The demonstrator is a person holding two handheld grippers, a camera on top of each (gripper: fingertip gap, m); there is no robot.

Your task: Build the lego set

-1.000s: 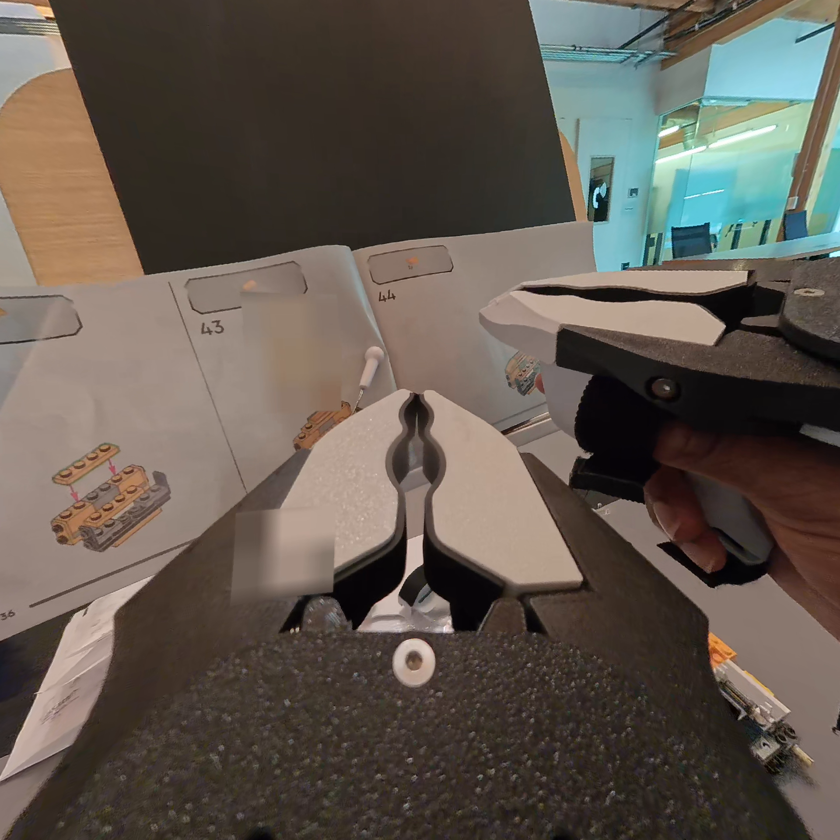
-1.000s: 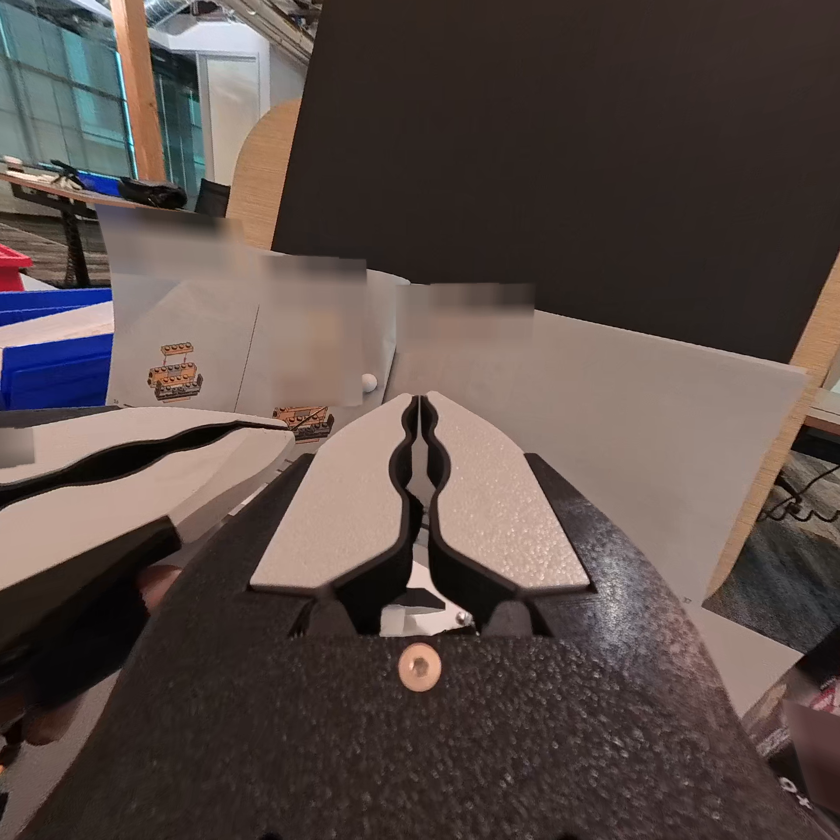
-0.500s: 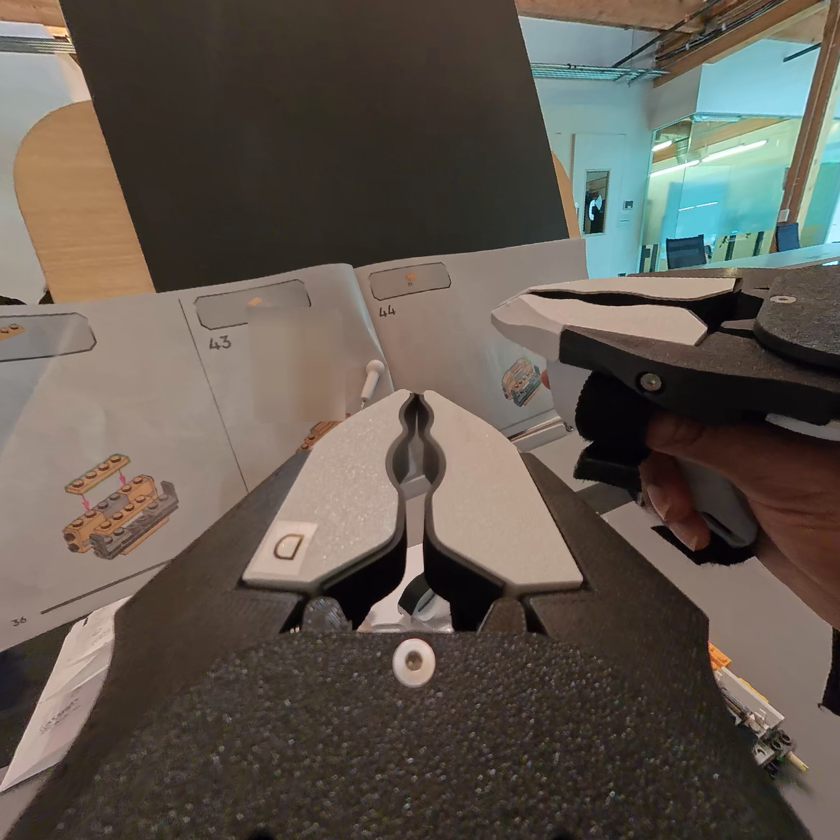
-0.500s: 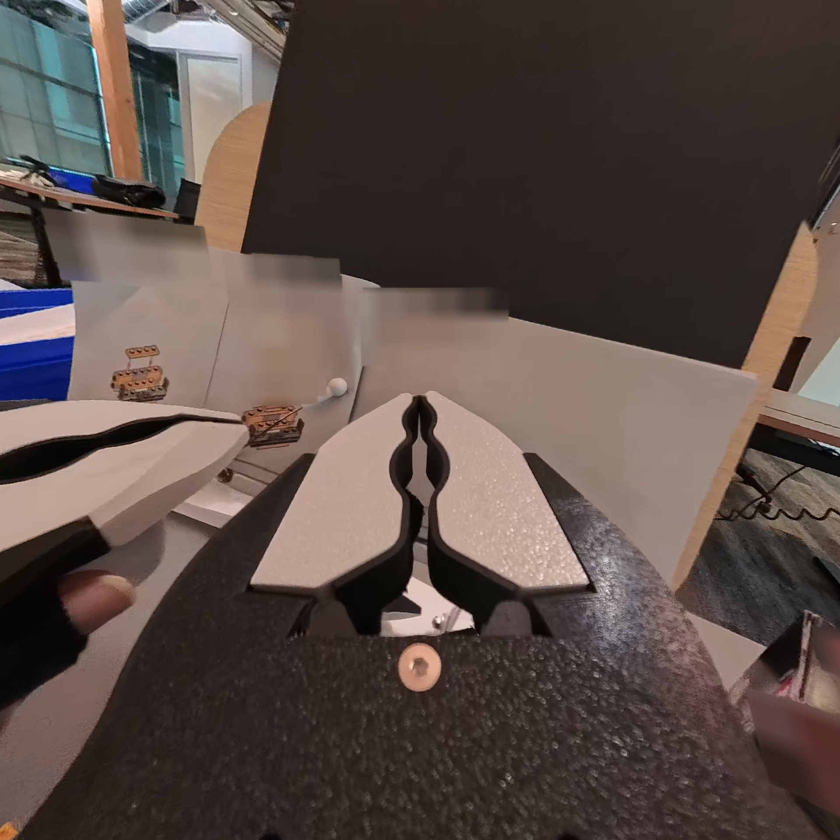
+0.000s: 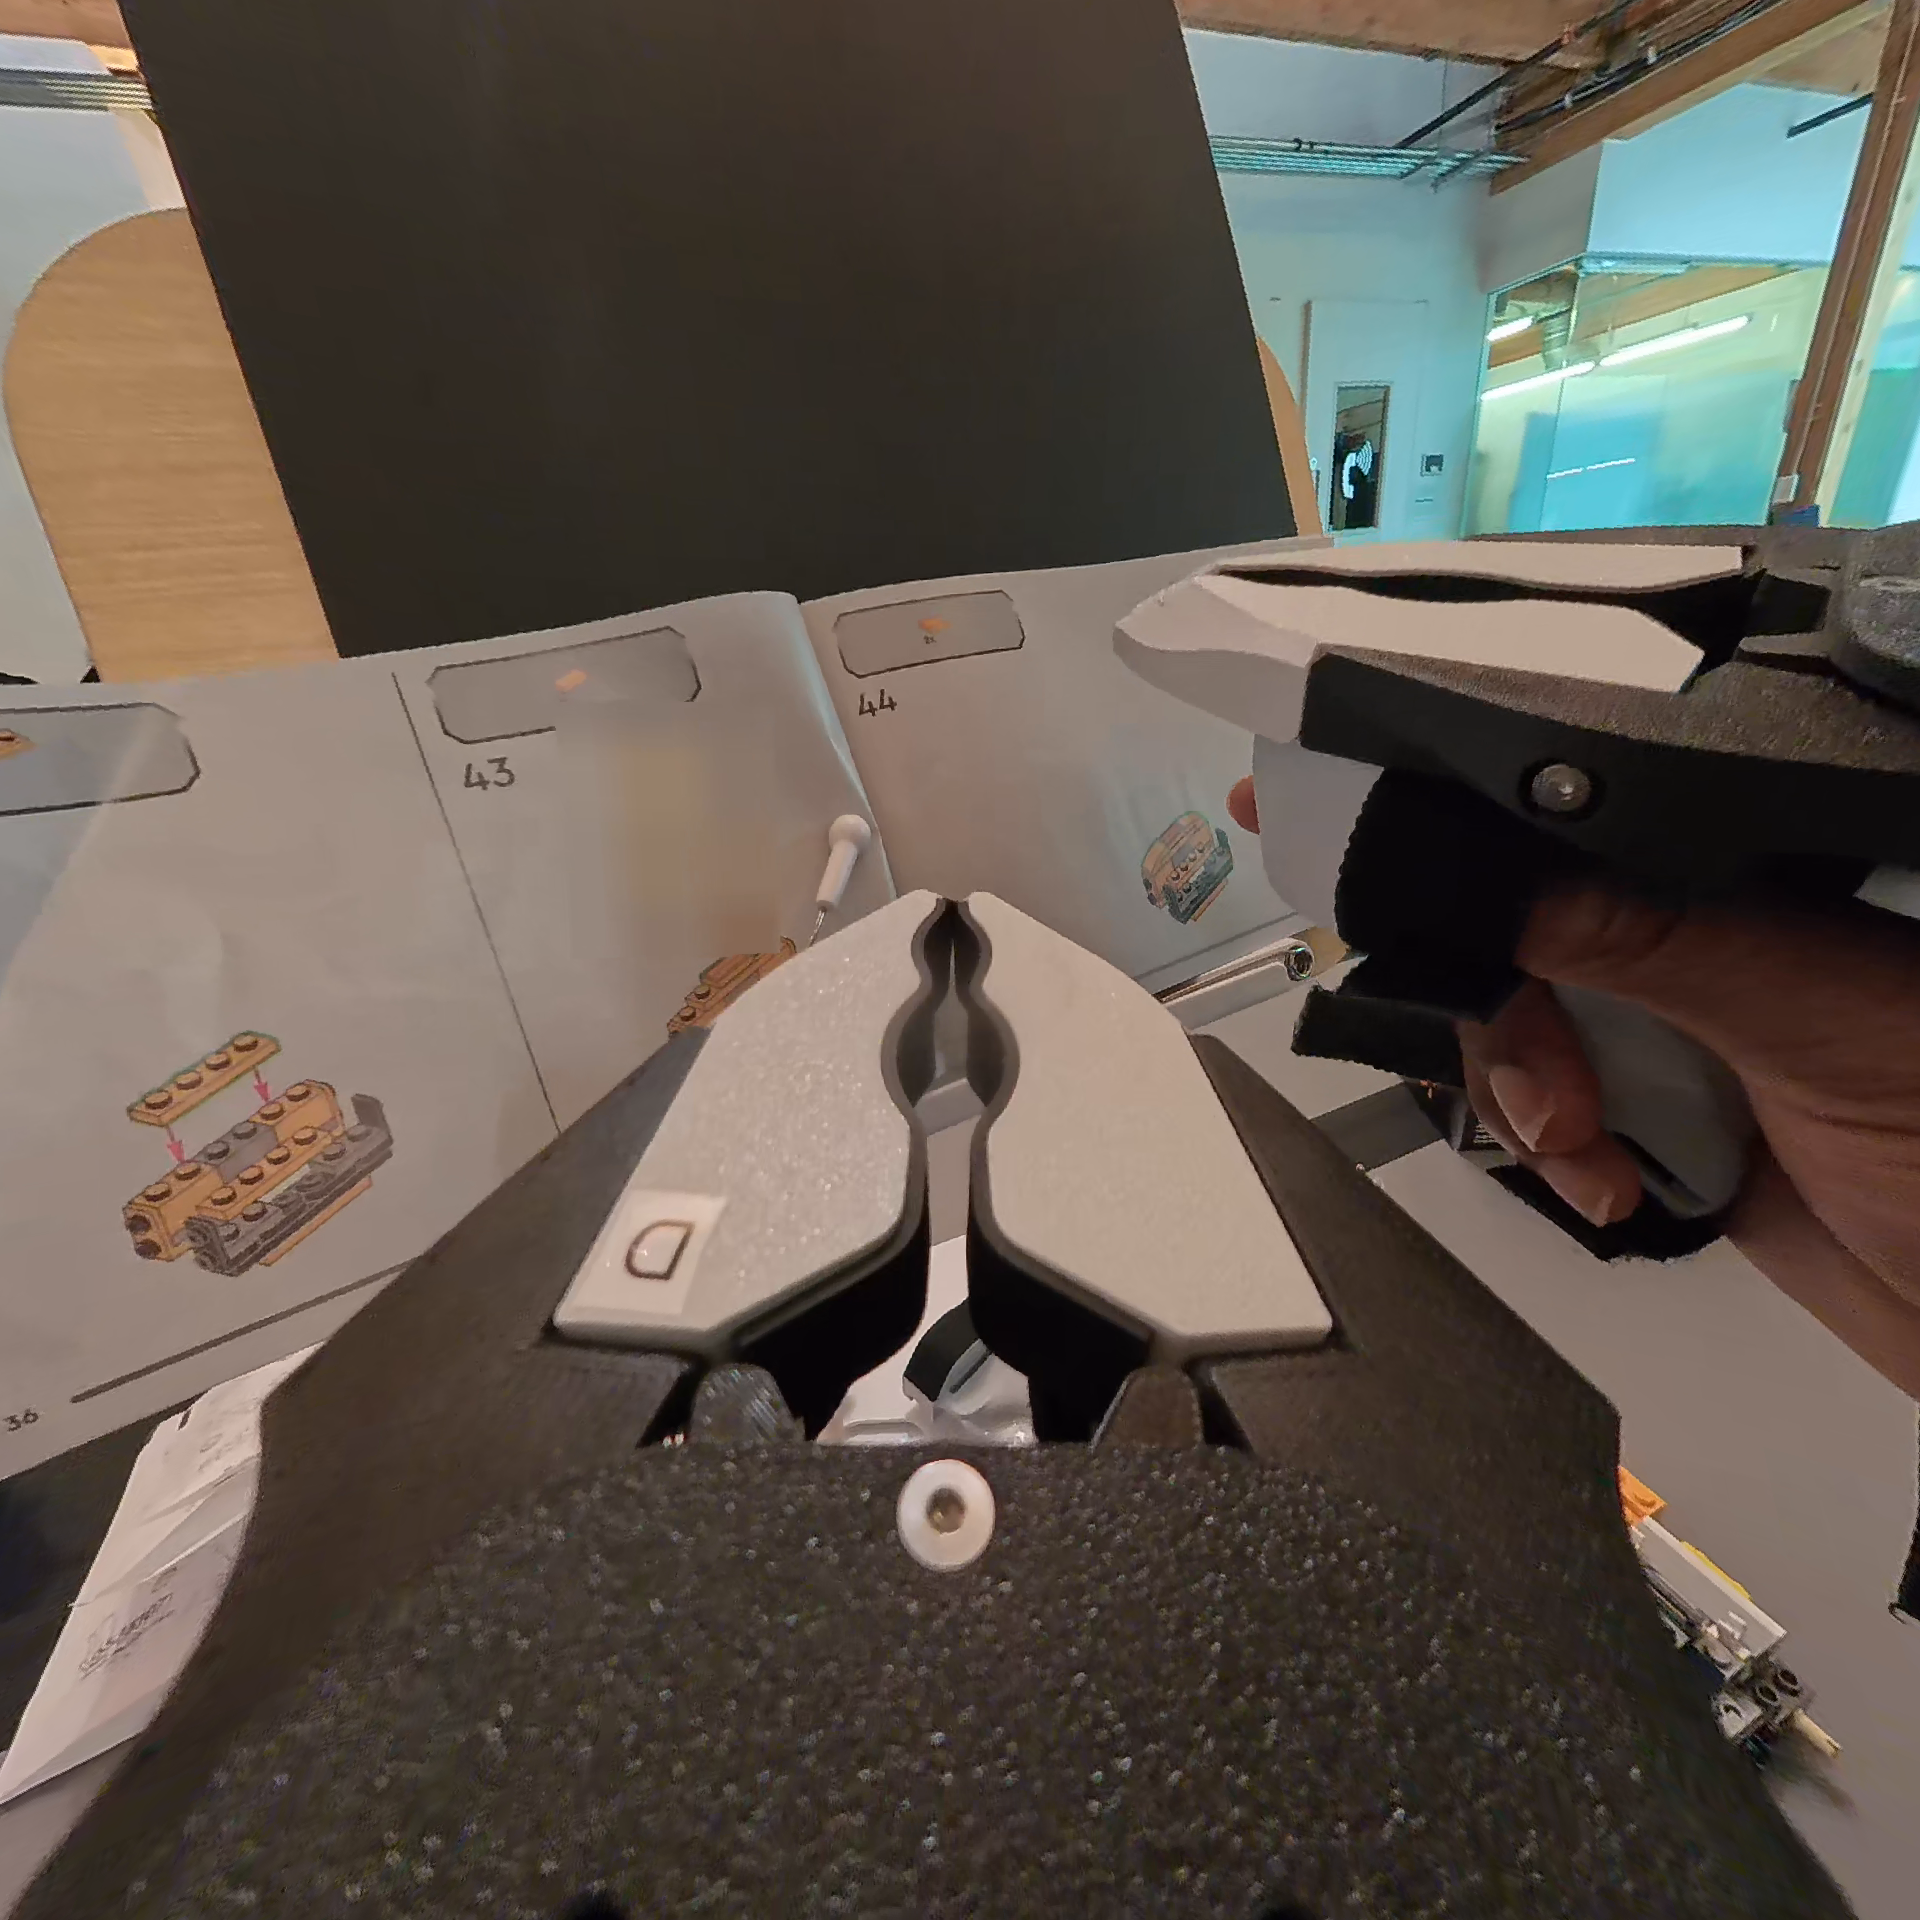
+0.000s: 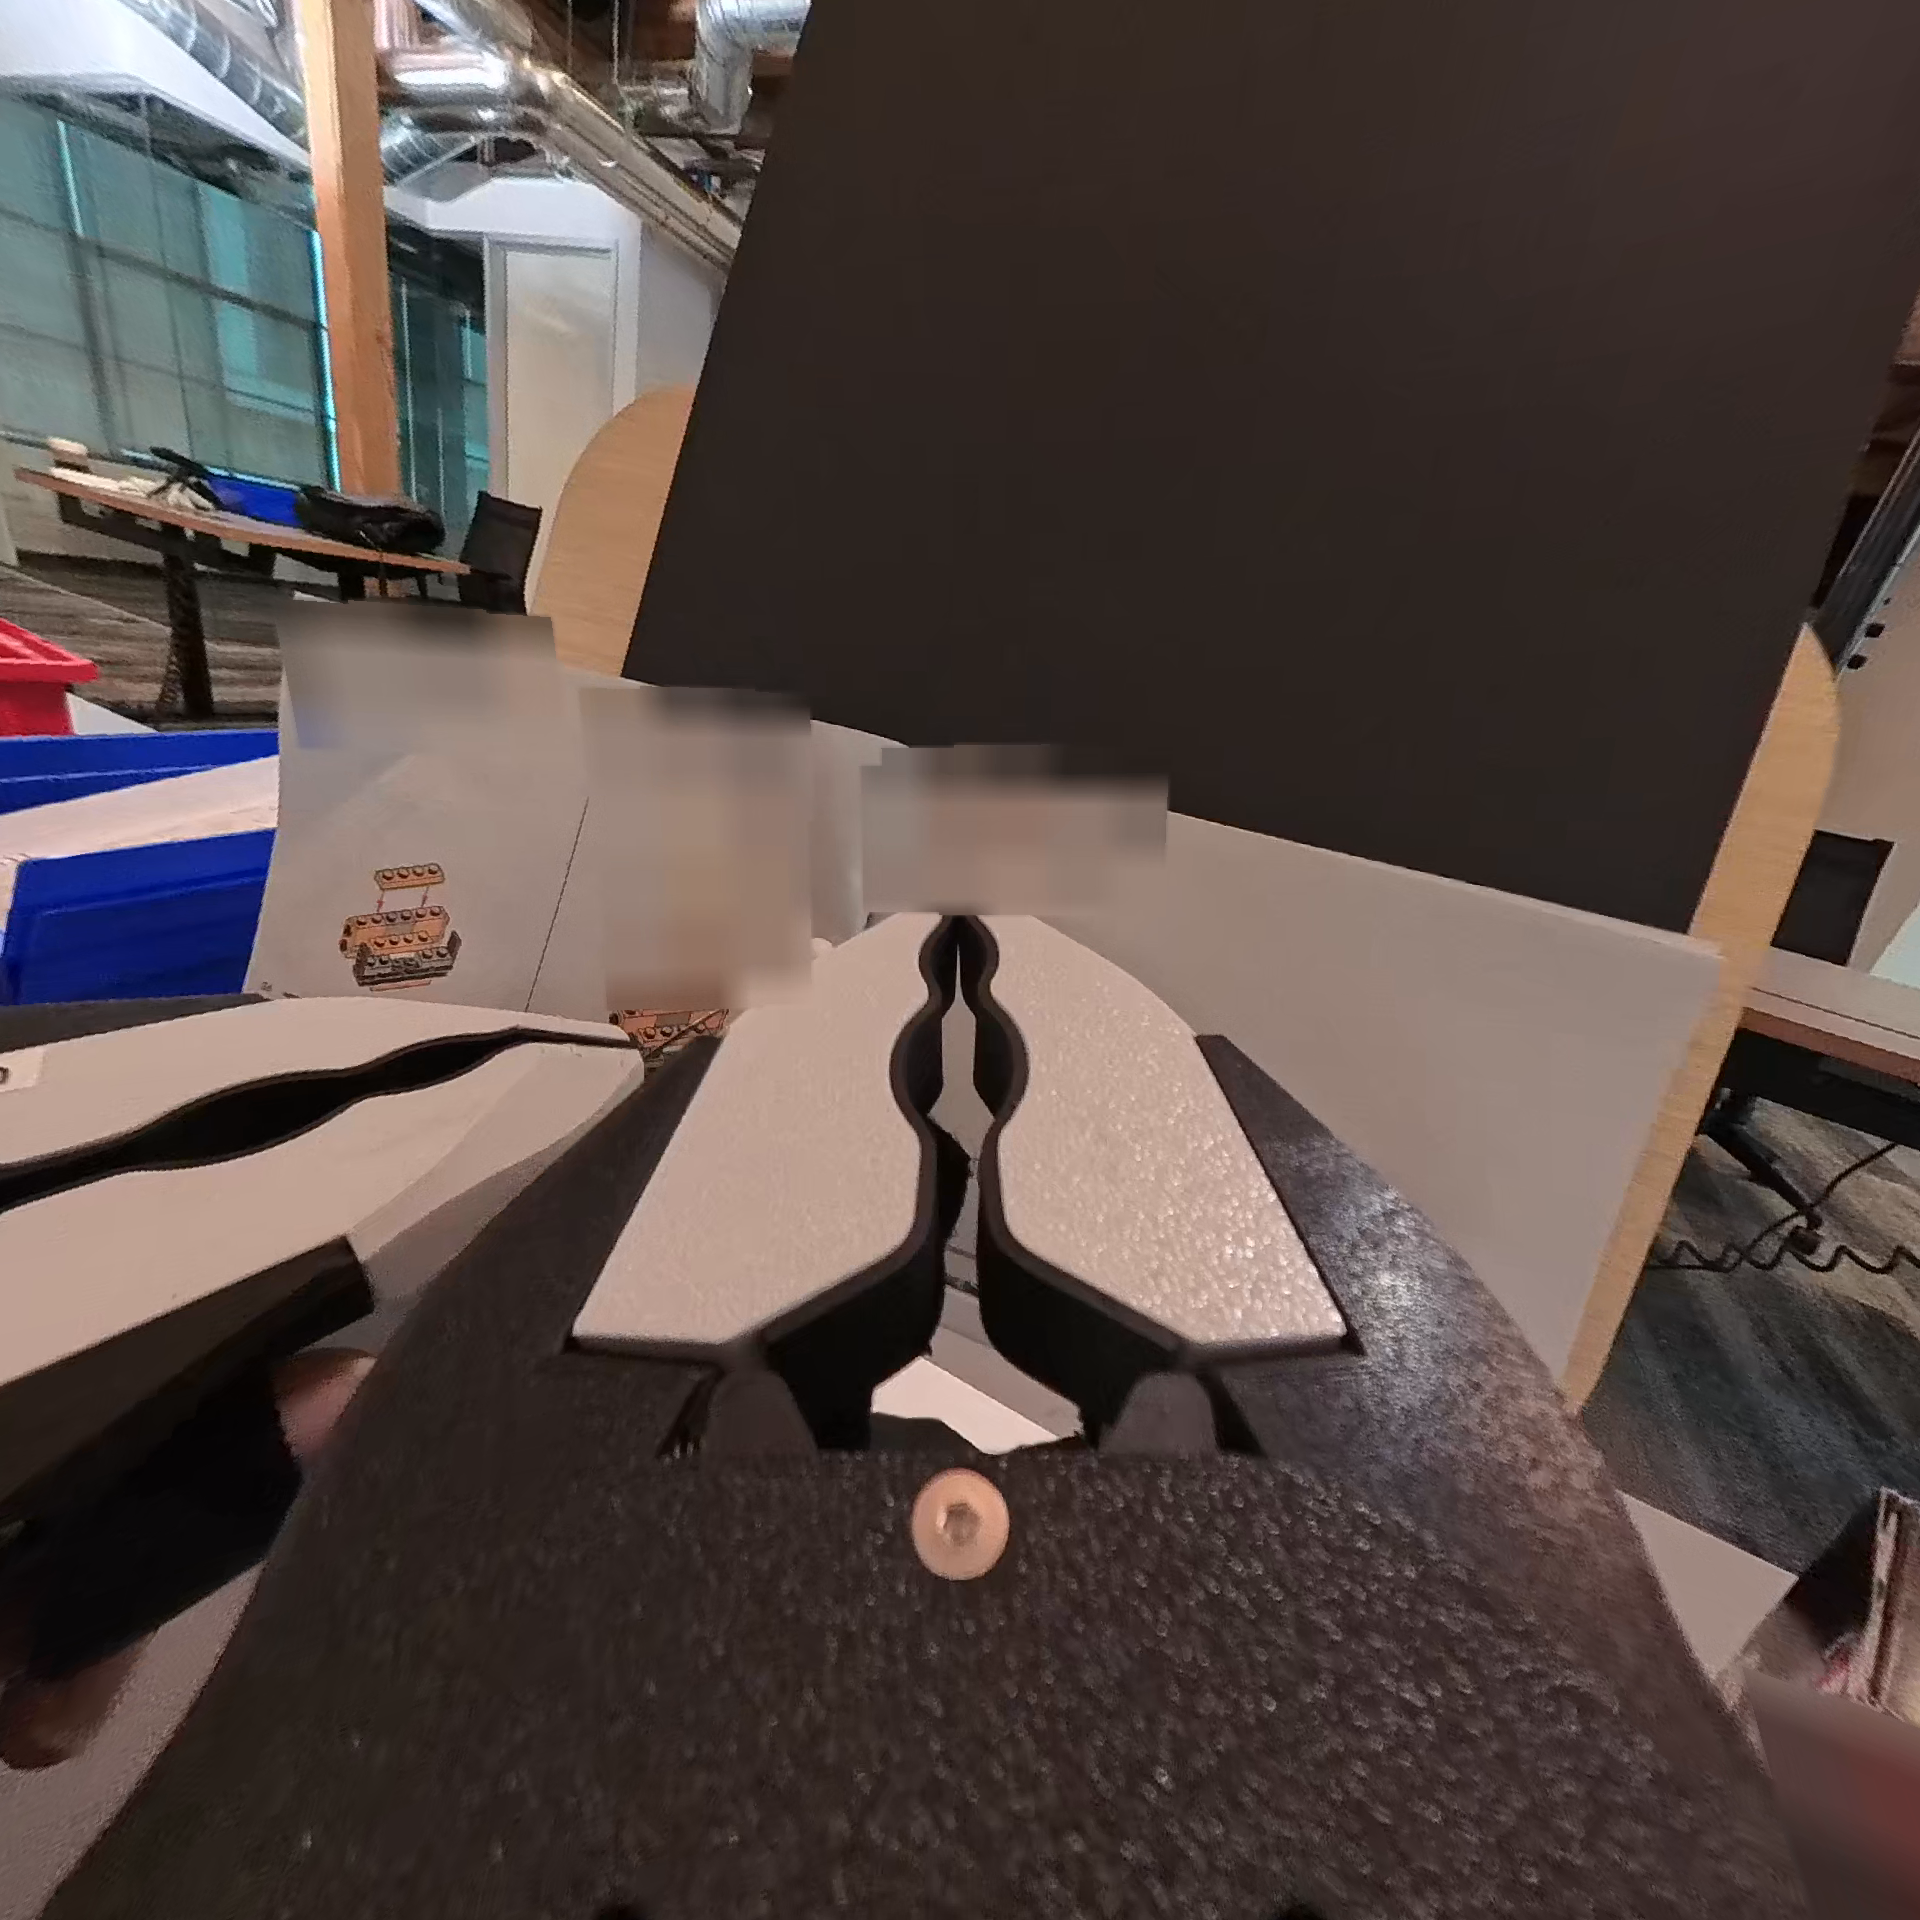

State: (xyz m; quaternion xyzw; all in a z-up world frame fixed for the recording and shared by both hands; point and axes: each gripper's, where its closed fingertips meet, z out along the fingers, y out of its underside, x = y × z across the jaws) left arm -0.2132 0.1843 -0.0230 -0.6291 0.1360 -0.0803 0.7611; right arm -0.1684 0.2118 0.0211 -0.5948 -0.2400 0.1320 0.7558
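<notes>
1. Instruction booklet (image 5: 312, 935) stands open at left against a black board (image 5: 707, 312).
2. Left tool (image 5: 952, 914), centre: fingers pressed together, empty.
3. Right tool (image 5: 1153, 634), closed and empty, upper right.
4. Partly built lego model (image 5: 1704, 1621) lies lower right on grey desk (image 5: 1455, 1351); glass-walled office behind.

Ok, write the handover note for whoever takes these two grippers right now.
Left gripper: shut, holding nothing, raised and aimed at the instruction booklet.
Right gripper: shut, holding nothing, level beside the left one and facing the same booklet.
Booklet stands open against the black board, showing steps with tan and grey bricks.
A partly built lego piece lies on the grey table, low on the right in the left wrist view.
Done: cannot tell how far the build has come.
Left: read the step, pick up the next brick.
</notes>
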